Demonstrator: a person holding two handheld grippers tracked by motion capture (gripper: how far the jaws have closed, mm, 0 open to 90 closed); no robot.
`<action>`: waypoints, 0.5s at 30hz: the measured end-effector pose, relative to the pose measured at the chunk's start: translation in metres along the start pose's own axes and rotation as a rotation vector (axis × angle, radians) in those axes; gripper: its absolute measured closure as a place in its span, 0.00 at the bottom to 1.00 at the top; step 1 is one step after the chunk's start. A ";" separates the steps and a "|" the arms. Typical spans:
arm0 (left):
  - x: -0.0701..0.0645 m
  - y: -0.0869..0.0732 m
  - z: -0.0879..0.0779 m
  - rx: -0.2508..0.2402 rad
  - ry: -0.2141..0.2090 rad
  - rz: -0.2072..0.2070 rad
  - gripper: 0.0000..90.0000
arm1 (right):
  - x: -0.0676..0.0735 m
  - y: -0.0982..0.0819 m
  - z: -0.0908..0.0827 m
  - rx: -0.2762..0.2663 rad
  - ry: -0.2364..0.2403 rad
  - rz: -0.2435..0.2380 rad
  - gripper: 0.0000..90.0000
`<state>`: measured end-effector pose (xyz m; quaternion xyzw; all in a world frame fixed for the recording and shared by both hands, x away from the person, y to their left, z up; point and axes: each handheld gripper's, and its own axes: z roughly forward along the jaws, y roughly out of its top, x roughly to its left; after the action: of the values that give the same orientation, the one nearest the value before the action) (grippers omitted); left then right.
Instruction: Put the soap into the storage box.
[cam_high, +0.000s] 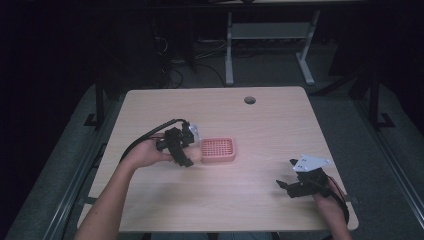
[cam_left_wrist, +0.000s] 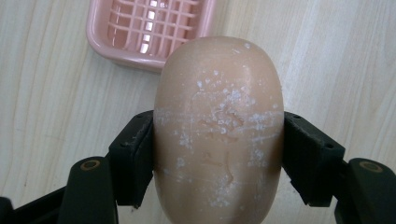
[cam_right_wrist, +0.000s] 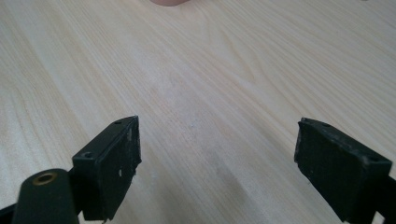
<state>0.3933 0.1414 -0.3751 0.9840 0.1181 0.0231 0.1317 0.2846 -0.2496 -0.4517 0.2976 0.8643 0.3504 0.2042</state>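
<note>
The left tool (cam_left_wrist: 218, 154) is clamped on a tan soap bar (cam_left_wrist: 218, 126), apparently just off the desk (cam_high: 270, 120), beside the pink soap dish (cam_high: 218, 150) near the desk's middle. The right tool (cam_right_wrist: 217, 158), jaws spread wide and empty, sits near the desk's front right corner.

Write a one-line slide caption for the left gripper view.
Left gripper clamps a beige soap bar between its fingers, just short of the pink soap dish on the wooden table.

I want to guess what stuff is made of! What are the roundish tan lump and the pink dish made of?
The tan lump looks like a bar of soap: matte, waxy, with whitish flecks and scratches. The pink dish seems to be glossy moulded plastic with a grid bottom that catches shiny highlights.
</note>
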 end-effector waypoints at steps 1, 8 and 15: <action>0.001 0.001 0.000 0.001 0.001 -0.001 0.36 | 0.000 0.000 0.000 0.000 0.000 0.001 0.16; 0.008 0.010 0.001 0.003 -0.004 0.003 0.36 | 0.000 -0.001 0.000 -0.001 0.000 0.010 0.16; 0.011 0.022 0.002 0.007 -0.004 0.018 0.36 | -0.001 -0.001 -0.001 -0.003 -0.002 0.011 0.16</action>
<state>0.4094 0.1227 -0.3710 0.9854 0.1091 0.0217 0.1286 0.2847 -0.2512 -0.4519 0.3023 0.8618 0.3527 0.2037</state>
